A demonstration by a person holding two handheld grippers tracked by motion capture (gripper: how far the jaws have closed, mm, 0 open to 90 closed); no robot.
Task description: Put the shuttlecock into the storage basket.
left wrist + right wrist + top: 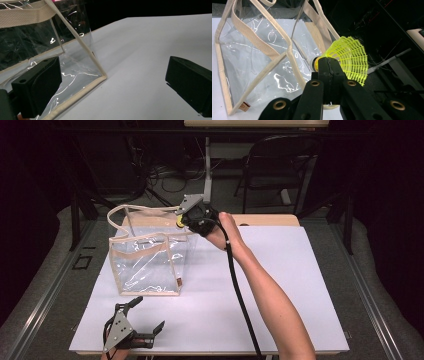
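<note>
The right tool (pixel 327 65) is clamped on a yellow shuttlecock (pixel 347 58), held above the far right corner of the clear tote bag (pixel 147 262), whose open mouth lies just left and below. The left tool (pixel 145 316) rests wide open near the bag's front corner on the white worktop (pixel 300 285). The surrounding room is dark.
</note>
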